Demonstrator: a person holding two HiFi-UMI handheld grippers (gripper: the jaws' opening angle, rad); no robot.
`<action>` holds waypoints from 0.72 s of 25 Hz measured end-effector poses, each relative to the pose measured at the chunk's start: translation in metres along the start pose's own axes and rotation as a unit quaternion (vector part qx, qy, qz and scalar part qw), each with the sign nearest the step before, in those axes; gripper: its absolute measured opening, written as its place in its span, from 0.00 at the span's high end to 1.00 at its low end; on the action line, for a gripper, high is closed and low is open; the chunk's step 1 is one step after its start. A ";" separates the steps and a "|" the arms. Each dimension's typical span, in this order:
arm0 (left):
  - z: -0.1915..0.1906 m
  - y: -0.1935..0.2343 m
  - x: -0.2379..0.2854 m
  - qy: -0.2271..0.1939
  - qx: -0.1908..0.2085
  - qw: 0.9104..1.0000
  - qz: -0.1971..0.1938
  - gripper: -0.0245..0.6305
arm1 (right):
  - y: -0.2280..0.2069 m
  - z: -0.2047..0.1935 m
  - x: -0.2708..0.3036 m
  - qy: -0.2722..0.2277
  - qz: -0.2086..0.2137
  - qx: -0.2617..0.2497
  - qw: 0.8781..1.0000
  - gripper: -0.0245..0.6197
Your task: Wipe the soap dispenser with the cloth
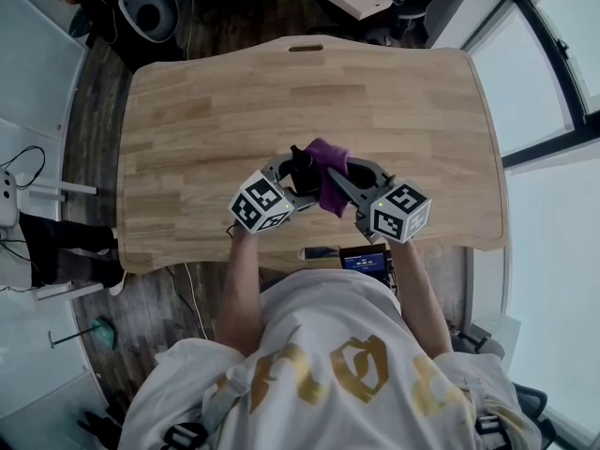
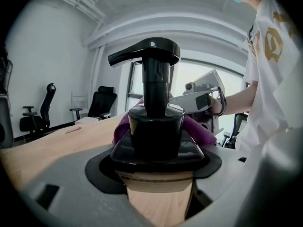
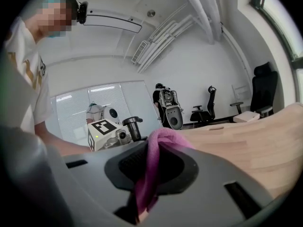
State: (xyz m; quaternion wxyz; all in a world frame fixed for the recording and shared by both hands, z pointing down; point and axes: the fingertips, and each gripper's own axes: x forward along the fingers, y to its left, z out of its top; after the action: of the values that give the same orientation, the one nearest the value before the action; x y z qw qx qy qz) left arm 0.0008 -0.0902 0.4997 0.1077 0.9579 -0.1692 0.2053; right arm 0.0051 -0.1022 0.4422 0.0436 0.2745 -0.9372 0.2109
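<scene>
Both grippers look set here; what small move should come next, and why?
Probably rub the cloth, pinched in the right gripper, down the side of the soap dispenser: the left gripper clamps its body, and the cloth lies against its far side.

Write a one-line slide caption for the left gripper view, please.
The left gripper clamps the black soap dispenser, with the purple cloth just behind it.

Light wooden table (image 1: 206, 120), black office chair (image 2: 102, 104) beyond it, dark plank floor (image 1: 234, 17), large windows (image 1: 553, 204) alongside
</scene>
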 end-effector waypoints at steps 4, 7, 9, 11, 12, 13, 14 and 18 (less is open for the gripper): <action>0.002 0.006 -0.003 -0.010 -0.014 1.000 0.009 0.43 | 0.006 0.001 -0.003 -0.008 0.017 0.005 1.000 0.88; 0.004 0.011 -0.006 -0.023 -0.027 0.999 0.016 0.43 | 0.012 0.001 -0.005 -0.013 0.030 -0.001 0.999 0.88; 0.007 0.013 -0.008 -0.030 -0.032 0.999 0.019 0.43 | 0.013 0.000 -0.007 -0.018 0.032 -0.004 0.999 0.88; 0.009 0.013 -0.009 -0.034 -0.031 0.999 0.020 0.43 | 0.012 0.000 -0.008 -0.025 0.029 0.001 0.999 0.88; 0.010 0.013 -0.009 -0.036 -0.030 0.999 0.019 0.43 | 0.011 0.000 -0.008 -0.028 0.026 0.004 0.999 0.88; 0.011 0.013 -0.010 -0.039 -0.030 0.999 0.018 0.43 | 0.009 0.001 -0.008 -0.031 0.022 0.006 0.999 0.88; 0.012 0.012 -0.010 -0.043 -0.030 0.998 0.017 0.43 | 0.006 0.001 -0.007 -0.032 0.015 0.006 0.999 0.88; 0.020 0.006 -0.009 -0.057 -0.027 0.998 0.004 0.43 | -0.007 0.001 -0.007 -0.036 -0.015 0.016 0.999 0.88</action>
State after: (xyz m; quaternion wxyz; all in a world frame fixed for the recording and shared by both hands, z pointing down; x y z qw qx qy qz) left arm -0.0026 -0.0987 0.4790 0.1229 0.9641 -0.1842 0.1462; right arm 0.0152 -0.1047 0.4425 0.0091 0.2963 -0.9306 0.2148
